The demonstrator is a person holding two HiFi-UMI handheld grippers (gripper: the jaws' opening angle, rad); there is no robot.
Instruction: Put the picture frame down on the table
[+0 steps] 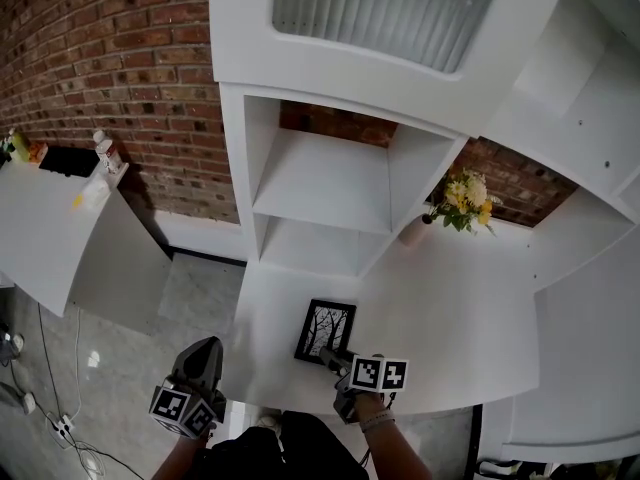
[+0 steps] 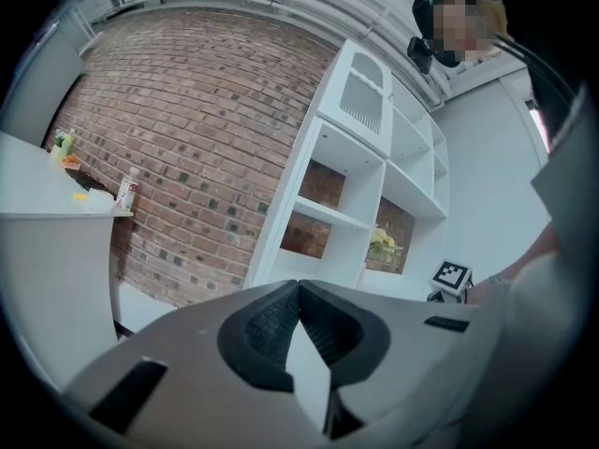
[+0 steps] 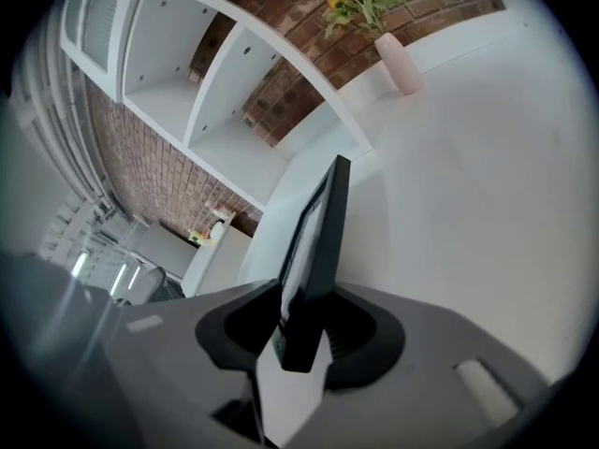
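Right gripper view, right tongs [image 3: 307, 282] parted loosely around picture frame [image 3: 324, 221] edge, left tongs [image 2: 299, 285] closed, empty.

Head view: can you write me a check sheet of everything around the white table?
Surface: white table, no spills seen.
Job's things: picture frame, far edge on the table, near edge inside the right gripper.
Clutter: vase of yellow flowers at the table's back; bottles on the side counter.
Grippers: left gripper shut, empty; right gripper slightly apart around the frame, grip looks loose.
Cables: white cable and power strip on the floor.
Surroundings: brick wall, white shelves.
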